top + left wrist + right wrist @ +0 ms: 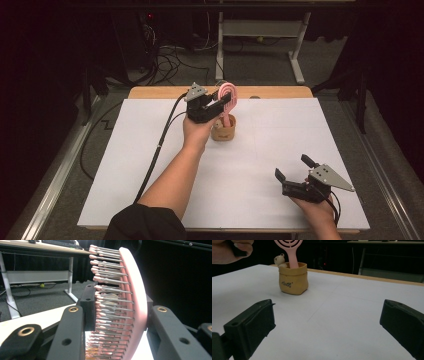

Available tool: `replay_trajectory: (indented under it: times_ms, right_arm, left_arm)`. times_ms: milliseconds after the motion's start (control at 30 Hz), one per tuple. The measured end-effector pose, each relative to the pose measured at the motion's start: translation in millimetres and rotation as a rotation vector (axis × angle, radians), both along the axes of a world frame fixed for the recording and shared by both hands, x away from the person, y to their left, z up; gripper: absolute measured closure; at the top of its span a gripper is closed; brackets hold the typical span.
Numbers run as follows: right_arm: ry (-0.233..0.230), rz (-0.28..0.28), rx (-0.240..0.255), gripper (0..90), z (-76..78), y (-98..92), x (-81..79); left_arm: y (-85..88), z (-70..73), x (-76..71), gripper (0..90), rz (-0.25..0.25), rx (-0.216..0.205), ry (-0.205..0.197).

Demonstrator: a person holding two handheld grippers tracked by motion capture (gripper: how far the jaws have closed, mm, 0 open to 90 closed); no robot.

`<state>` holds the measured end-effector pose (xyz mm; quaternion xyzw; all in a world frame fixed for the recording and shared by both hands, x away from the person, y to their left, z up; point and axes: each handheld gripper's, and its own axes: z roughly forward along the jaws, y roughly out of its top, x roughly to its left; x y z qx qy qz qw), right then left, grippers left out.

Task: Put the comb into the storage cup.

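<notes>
The pink hairbrush (pixel 288 247) head is cut off by the right gripper view's top edge.

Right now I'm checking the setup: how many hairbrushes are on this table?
1. The pink hairbrush stands handle-down in the tan holder at the table's far middle, its head clamped by the left gripper. Anything else inside the holder may be hidden.

Both grippers are matte black, the left gripper (pixel 226 101) and right gripper (pixel 291 167) each topped by a grey three-cornered plate with a black cable trailing off. Brass-ringed holes and small screw holes mark the jaw links. A black sleeve (pixel 142 223) covers the left upper arm.
</notes>
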<state>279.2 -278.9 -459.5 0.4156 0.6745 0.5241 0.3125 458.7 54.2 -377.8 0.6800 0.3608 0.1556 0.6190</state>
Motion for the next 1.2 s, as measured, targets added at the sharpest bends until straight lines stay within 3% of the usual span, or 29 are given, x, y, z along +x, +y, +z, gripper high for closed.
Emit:
replay_trajectory:
  times_ms: [333, 600, 833, 1200]
  right_arm:
    - [0.001, 0.001, -0.002, 0.4, 0.2, 0.9, -0.3]
    - [0.003, 0.000, -0.006, 0.4, -0.7, 0.4, 0.3]
    - [0.004, 0.001, -0.006, 0.4, -0.8, 0.9, 0.2]
    - [0.008, 0.002, -0.004, 0.4, -1.7, 0.8, 0.7]
  left_arm:
    - [-0.2, 0.1, 0.1, 61.7, -0.001, 0.024, -0.019]
    - [3.0, 5.7, 0.2, 54.2, 0.000, 0.034, -0.037]
    - [4.8, 4.9, 2.1, 55.2, 0.013, 0.064, -0.030]
    - [12.0, 4.1, 7.1, 54.8, 0.034, 0.076, -0.016]
